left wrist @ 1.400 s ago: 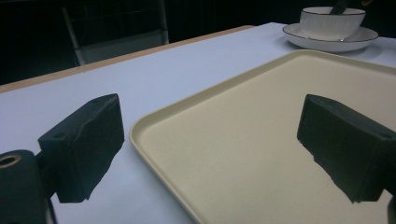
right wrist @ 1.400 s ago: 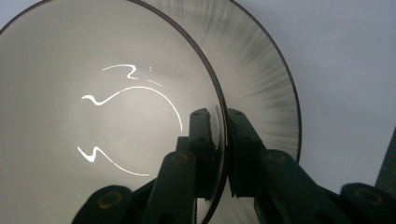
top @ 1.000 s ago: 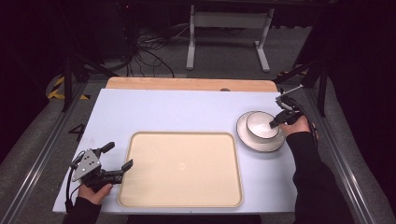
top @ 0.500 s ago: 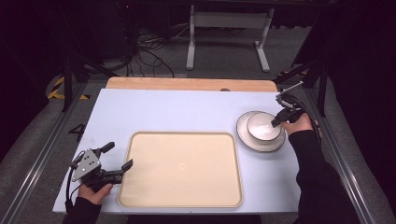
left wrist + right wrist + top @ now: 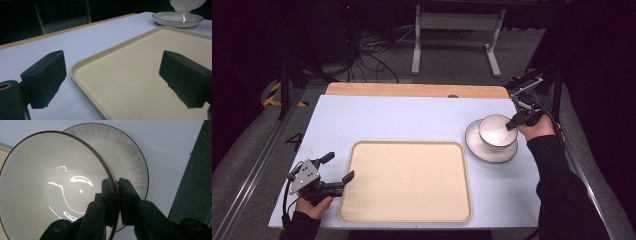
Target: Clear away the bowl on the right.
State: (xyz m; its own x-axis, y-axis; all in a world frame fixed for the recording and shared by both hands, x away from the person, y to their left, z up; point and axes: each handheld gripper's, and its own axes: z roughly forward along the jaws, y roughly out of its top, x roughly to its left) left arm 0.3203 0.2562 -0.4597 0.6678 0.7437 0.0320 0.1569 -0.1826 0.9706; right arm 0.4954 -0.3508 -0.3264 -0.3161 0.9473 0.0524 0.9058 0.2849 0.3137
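Note:
A white bowl (image 5: 496, 131) with a dark rim hangs just above a white plate (image 5: 490, 149) at the table's right side. My right gripper (image 5: 512, 125) is shut on the bowl's right rim; in the right gripper view the rim (image 5: 110, 178) sits pinched between the two jaws, with the plate (image 5: 127, 152) below and behind. My left gripper (image 5: 338, 167) stands open at the front left, its jaws straddling the near left corner of a beige tray (image 5: 409, 181). The left gripper view has the tray (image 5: 140, 75) ahead and the bowl (image 5: 186, 5) lifted off the plate (image 5: 178, 19) far off.
The tray lies bare in the middle of the pale blue table (image 5: 402, 120). A wooden strip (image 5: 412, 90) runs along the far edge. Beyond it, on the dark floor, are a grey metal stand (image 5: 457, 30) and cables (image 5: 367, 55).
The right gripper has raised the bowl slightly off the plate and tilted it. The left gripper has stayed where it was.

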